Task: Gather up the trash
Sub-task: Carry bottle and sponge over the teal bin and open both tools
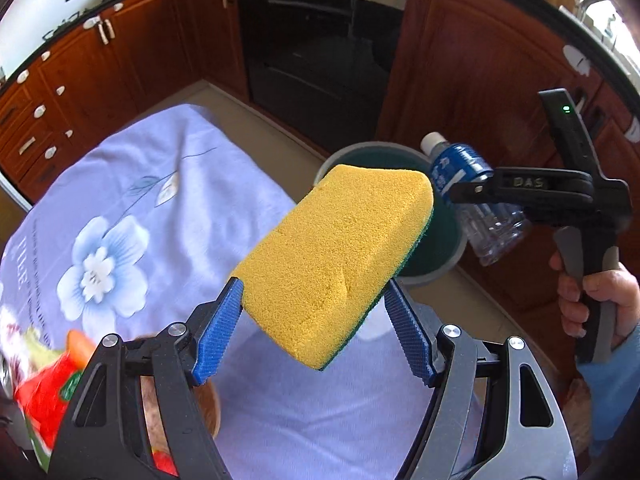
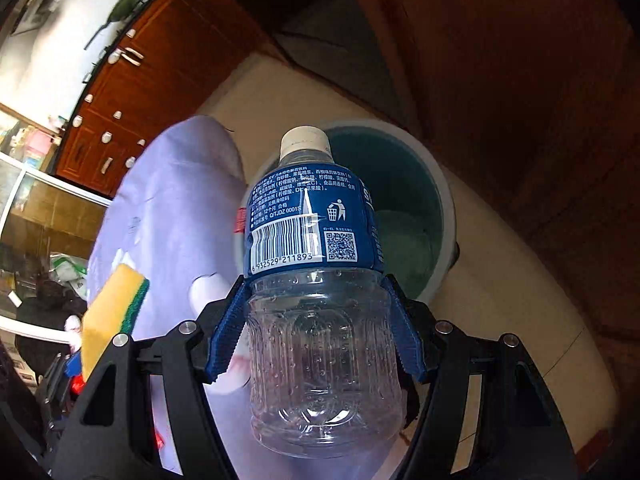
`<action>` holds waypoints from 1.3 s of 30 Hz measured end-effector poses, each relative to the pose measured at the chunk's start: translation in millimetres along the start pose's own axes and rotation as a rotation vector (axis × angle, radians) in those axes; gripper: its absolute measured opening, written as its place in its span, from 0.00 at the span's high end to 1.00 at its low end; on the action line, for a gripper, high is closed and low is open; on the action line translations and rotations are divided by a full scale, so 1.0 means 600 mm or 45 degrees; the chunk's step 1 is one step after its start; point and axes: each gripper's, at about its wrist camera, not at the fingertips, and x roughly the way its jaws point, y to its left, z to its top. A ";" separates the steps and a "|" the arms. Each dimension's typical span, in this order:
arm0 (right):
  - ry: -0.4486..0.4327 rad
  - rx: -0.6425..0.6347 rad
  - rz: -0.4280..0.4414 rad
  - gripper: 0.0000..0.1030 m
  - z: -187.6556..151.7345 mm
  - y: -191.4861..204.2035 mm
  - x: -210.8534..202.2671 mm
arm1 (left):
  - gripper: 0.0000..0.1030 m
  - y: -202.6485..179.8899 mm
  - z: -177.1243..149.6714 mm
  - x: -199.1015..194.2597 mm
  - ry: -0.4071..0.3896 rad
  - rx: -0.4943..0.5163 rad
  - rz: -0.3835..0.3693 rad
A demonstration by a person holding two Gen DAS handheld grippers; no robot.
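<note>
Setting: kitchen with dark red-brown wooden cabinets [image 1: 132, 60] and a black built-in oven [image 1: 320, 52]; pale floor below.
Landmark: round grey waste bin with a dark green liner [image 2: 444, 216], mouth open upward, standing on the floor just beside the worktop's far corner.
Worktop: draped in a lilac cloth with a blue flower print [image 1: 120, 216]; red and orange packaging blurred at its near left edge.
Left gripper [image 1: 314, 320]: fingers clenched on a yellow rectangular sponge with a green scouring layer [image 1: 332, 256]; long axis pointing up and away toward the bin, far end overlapping the bin's near rim in the left wrist view.
Right gripper [image 2: 316, 320]: fingers grasping a clear plastic drink bottle with a blue label and white cap [image 2: 316, 276] around its lower body; cap leading, long axis aimed at the bin mouth.
Nearer to the bin: probably the right hand, with the bottle's cap already against the bin's opening in the right wrist view; sponge to its left, over the cloth.
Likely next: carrying both onward above the rim, then releasing.
Risk: sponge gripped by one end, prone to sagging or swinging.
</note>
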 end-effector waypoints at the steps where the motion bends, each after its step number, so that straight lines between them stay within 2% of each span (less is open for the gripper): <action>1: 0.022 0.005 -0.007 0.39 0.007 -0.001 0.021 | 0.29 0.000 0.009 0.013 0.011 0.005 0.002; 5: 0.113 0.045 0.002 0.38 0.037 -0.011 0.102 | 0.29 -0.001 0.040 0.060 0.051 0.010 0.004; 11: 0.179 0.089 0.033 0.37 0.045 -0.029 0.145 | 0.29 -0.016 0.062 0.103 0.091 0.035 -0.010; 17: 0.140 0.126 0.042 0.36 0.043 -0.045 0.115 | 0.28 -0.040 0.077 0.134 0.114 0.057 -0.040; 20: 0.081 0.157 0.035 0.29 0.041 -0.069 0.079 | 0.28 -0.054 0.085 0.143 0.117 0.085 -0.034; 22: 0.040 0.185 0.029 0.28 0.042 -0.082 0.057 | 0.28 -0.064 0.090 0.151 0.116 0.105 -0.024; 25: -0.002 0.226 0.027 0.27 0.042 -0.098 0.034 | 0.28 -0.079 0.095 0.152 0.124 0.116 -0.071; 29: -0.033 0.247 0.028 0.27 0.042 -0.102 0.018 | 0.28 -0.098 0.100 0.157 0.128 0.161 -0.057; 34: -0.029 0.247 0.027 0.27 0.036 -0.100 0.013 | 0.25 -0.086 0.101 0.147 0.119 0.120 -0.043; 36: -0.021 0.248 0.023 0.26 0.033 -0.101 0.009 | 0.20 -0.086 0.097 0.136 0.117 0.107 -0.036; 39: -0.023 0.250 0.006 0.20 0.028 -0.096 0.004 | 0.09 -0.080 0.090 0.114 0.081 0.092 -0.002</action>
